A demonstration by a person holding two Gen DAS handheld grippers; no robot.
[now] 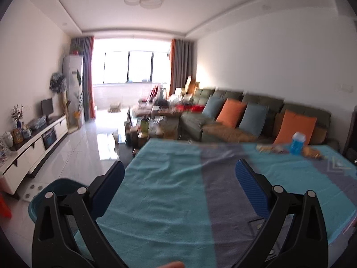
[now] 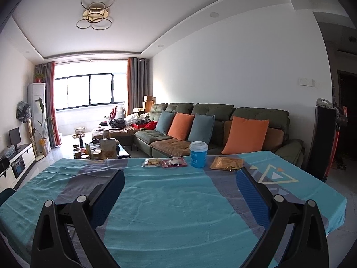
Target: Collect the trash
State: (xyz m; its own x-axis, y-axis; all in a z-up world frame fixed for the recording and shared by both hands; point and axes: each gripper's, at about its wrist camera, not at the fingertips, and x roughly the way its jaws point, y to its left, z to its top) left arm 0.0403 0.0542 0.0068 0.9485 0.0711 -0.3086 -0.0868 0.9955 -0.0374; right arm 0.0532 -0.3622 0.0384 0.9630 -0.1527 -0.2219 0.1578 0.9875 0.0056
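Note:
Trash lies along the far edge of the table's teal and grey cloth (image 2: 169, 201): a blue paper cup with a white lid (image 2: 198, 154), a golden snack bag (image 2: 227, 163) right of it, a dark red wrapper (image 2: 174, 162) and a clear cracker wrapper (image 2: 151, 162) left of it. In the left wrist view the cup (image 1: 297, 143) and wrappers (image 1: 270, 148) sit blurred at the far right. My right gripper (image 2: 180, 176) is open and empty, well short of the trash. My left gripper (image 1: 180, 167) is open and empty over the cloth (image 1: 169, 192).
A dark teal bin (image 1: 48, 192) stands on the floor beside the table's left edge, behind my left finger. A green sofa (image 2: 200, 131) with orange and blue cushions lies beyond the table. A cluttered coffee table (image 2: 100, 150) and a TV cabinet (image 1: 33, 147) stand further left.

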